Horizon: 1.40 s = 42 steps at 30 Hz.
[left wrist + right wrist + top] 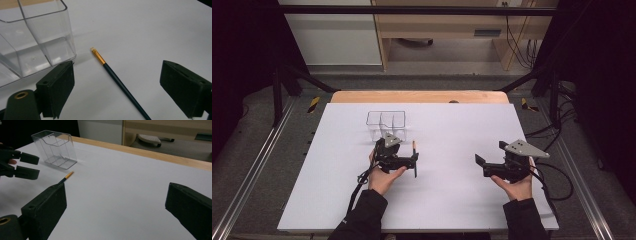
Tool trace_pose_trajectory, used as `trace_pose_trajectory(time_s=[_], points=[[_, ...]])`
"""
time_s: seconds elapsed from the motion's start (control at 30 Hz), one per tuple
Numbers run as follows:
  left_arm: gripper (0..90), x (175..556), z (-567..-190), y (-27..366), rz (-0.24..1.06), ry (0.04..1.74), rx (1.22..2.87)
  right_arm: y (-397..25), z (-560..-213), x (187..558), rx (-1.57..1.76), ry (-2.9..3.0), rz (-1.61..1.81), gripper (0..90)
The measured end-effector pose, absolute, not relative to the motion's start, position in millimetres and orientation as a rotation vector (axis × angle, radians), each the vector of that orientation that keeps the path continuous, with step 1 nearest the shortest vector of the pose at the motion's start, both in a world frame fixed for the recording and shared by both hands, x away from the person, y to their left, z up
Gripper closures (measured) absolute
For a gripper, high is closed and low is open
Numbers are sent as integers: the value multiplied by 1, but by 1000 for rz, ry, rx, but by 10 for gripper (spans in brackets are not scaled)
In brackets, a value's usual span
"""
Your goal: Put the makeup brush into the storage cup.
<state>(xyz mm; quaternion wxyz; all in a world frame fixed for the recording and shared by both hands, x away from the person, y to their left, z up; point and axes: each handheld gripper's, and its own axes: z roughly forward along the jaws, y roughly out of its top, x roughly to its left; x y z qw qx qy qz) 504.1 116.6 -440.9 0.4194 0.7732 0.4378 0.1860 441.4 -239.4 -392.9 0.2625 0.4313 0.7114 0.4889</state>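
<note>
A thin paintbrush (117, 82) with a dark handle and gold ferrule lies flat on the white table, also seen as paintbrush (414, 159) and paintbrush (67, 176). My left gripper (116, 93) is open, one jaw on each side of the brush handle, neither touching it. From above, the left gripper (404, 156) sits just below a clear compartmented plastic box (385, 125). That box (37, 37) stands close by the left jaw. My right gripper (491, 153) is open and holds nothing, well right of the brush.
The white sheet (452, 200) covers the table, with a wooden edge (419, 96) at the far side. The right gripper view shows the box (55, 149) and the other gripper (33, 166) at far left. Cables (557, 182) trail off the right edge.
</note>
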Motion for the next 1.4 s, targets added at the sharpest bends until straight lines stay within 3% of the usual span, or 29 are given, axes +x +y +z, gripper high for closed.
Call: trace_pose_trajectory(time_s=[0.5,1.1,1.4], points=[[194,519,-464,100,469,1157,2008,-241,-392,441,1164,1922,1324,38],[501,523,-476,92,437,1154,2096,-242,-391,441,1164,1921,1325,37],[639,519,-476,90,483,1110,2138,-243,-393,442,1177,1925,1327,37]])
